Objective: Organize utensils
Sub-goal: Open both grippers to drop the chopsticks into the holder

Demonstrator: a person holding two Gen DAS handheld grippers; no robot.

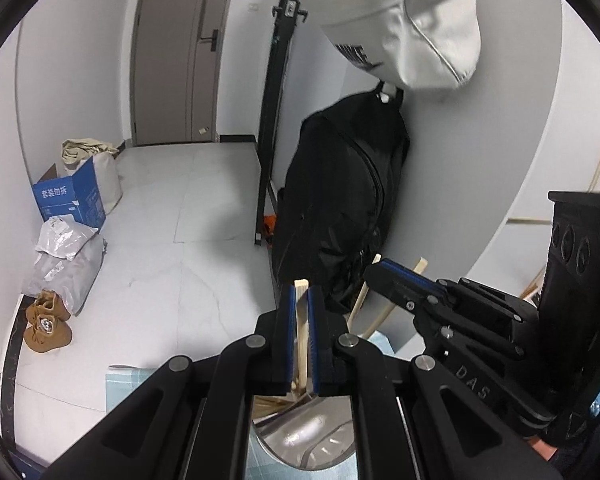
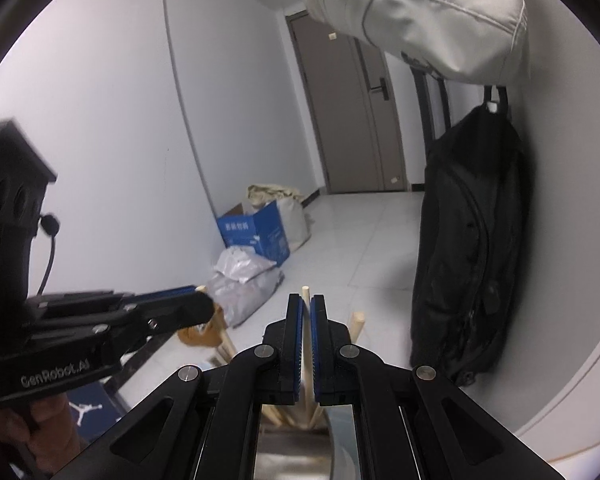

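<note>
Both grippers are closed tight on wood: the left gripper pinches a flat, square-ended chopstick between its blue-padded fingers, and the right gripper clamps a round-tipped chopstick the same way. Each stick pokes up just past the fingertips, and below them more chopsticks lean in a loose bundle over a shiny metal container that sits on a pale blue mat. The grippers hang close together above that container, so I'd worry about them knocking into each other, or a held stick catching on the leaning ones and levering them out onto the floor. A thin stick pinched near one end could also swivel in the pads and miss the opening when let go. Much is hidden: the gripper bodies block nearly all of the container, so I can't tell its shape, how full it is, or whether the lower ends of the held sticks are already inside it. The tabletop is barely visible, and the fisheye bends everything at the edges.
</note>
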